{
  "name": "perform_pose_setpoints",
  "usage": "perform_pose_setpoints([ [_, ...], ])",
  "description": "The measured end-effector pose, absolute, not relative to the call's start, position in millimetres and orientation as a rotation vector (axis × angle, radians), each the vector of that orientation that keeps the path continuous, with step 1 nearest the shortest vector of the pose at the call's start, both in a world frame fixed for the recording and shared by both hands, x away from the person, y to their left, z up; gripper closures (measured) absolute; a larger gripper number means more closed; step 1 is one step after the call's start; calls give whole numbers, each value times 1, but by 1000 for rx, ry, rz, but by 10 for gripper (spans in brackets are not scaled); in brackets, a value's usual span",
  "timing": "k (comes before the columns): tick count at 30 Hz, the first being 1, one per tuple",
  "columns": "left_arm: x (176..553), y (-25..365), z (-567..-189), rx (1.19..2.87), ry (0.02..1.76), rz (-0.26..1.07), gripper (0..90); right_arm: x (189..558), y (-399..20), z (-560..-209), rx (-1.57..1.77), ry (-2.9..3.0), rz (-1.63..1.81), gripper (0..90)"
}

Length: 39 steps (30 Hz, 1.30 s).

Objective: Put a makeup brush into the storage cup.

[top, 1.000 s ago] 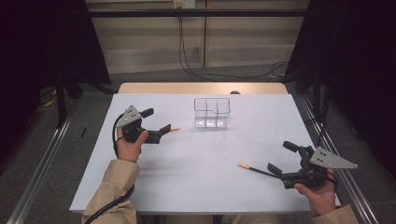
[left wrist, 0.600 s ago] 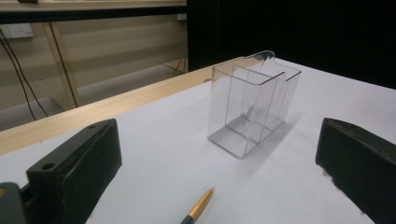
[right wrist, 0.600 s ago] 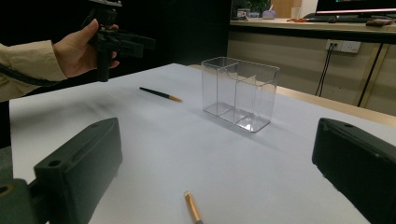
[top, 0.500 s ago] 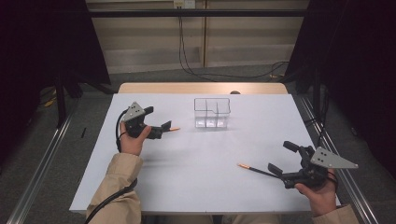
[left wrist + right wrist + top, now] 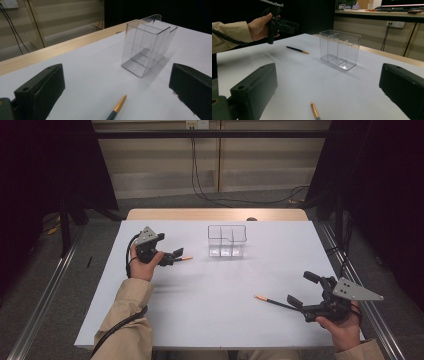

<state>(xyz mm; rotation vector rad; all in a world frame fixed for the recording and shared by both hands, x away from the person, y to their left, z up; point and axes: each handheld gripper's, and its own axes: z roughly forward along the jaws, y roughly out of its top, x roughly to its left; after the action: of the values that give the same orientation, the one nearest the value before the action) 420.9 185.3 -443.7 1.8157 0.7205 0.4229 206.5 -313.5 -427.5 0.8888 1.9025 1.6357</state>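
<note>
Your left tongs (image 5: 175,256) hover over the left half of the surface (image 5: 220,320), toward the far edge, jaws spread wide with nothing between them. In the left gripper view, a pen (image 5: 117,108) with a gold tip lies flat on the surface between the two jaws, touching neither; its tip points toward the clear organizer (image 5: 147,45). In the high view that same left pen (image 5: 183,258) lies just beyond the jaw tips, well left of the organizer (image 5: 227,240).

The organizer stands upright near the middle of the far edge, split into compartments by clear walls, all of them bare.

Your right tongs (image 5: 302,290) sit low near the right edge, toward the near right corner, jaws likewise spread and holding nothing. A second pen (image 5: 272,302) lies flat just ahead of them, gold tip pointing toward the surface's middle. In the right gripper view its tip end (image 5: 314,110) lies between the jaws, clear of both. The two pens are well apart.
</note>
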Motion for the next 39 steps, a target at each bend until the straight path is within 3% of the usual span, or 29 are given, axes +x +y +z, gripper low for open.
perform_pose_setpoints([
  [23,452,169,-439,2138,865,268,0,206,-316,-428,891,1899,1641,11],
  [39,463,165,-434,2228,977,187,1,206,-317,-428,897,1898,1642,11],
])
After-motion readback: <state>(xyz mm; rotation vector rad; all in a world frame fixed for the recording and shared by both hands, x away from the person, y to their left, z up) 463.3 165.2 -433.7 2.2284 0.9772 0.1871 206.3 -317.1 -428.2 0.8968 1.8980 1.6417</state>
